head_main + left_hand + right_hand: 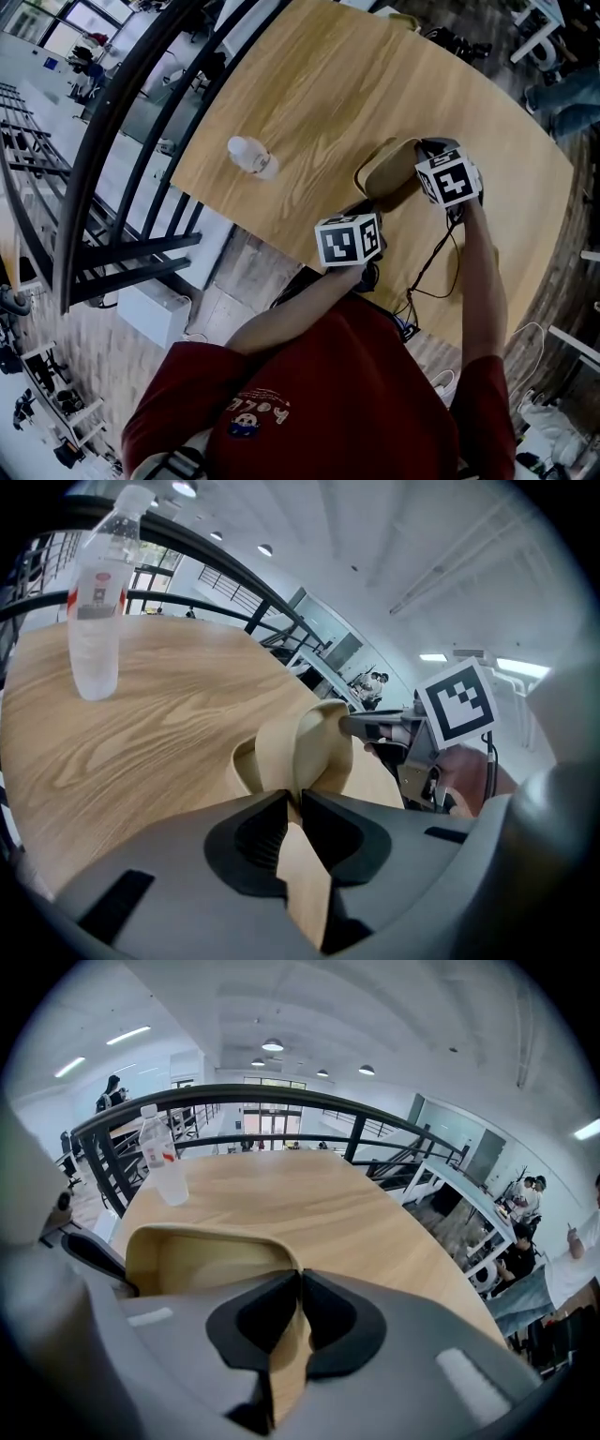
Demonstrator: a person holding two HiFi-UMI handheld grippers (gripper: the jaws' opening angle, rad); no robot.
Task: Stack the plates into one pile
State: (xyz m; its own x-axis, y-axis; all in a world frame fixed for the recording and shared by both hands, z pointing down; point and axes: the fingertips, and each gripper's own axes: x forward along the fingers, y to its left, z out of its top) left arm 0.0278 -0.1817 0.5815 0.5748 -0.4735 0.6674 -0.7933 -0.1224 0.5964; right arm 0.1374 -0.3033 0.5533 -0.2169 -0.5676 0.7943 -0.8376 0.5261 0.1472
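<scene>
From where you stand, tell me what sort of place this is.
Probably a mezzanine in an open office: a light wooden table stands beside a curved black metal railing, with white desks and people beyond.

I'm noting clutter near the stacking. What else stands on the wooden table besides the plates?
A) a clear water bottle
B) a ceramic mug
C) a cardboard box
A: a clear water bottle stands upright on the table, apart from the plates.
</scene>
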